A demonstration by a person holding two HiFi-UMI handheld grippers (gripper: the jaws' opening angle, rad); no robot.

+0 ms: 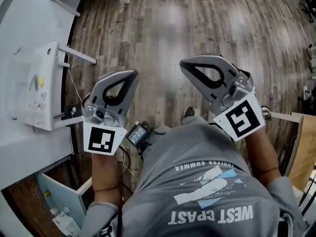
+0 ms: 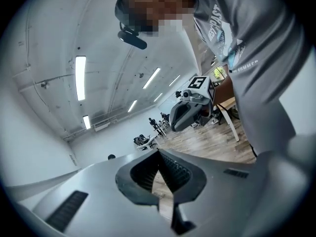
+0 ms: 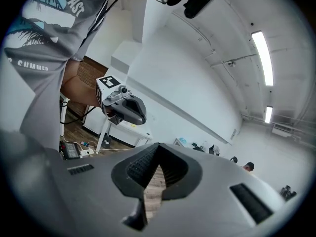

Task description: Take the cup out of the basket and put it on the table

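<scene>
The white surface lies at the far left; neither cup nor basket shows in any view, so a reach now would go blind; left gripper and right gripper hang over the wooden floor, jaws together and empty. Unopened, they would likely knock the cup over.

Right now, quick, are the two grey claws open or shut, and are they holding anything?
Left grey plastic gripper: shut, jaws together, holding nothing.
Right grey plastic gripper: shut, jaws together, holding nothing.
</scene>
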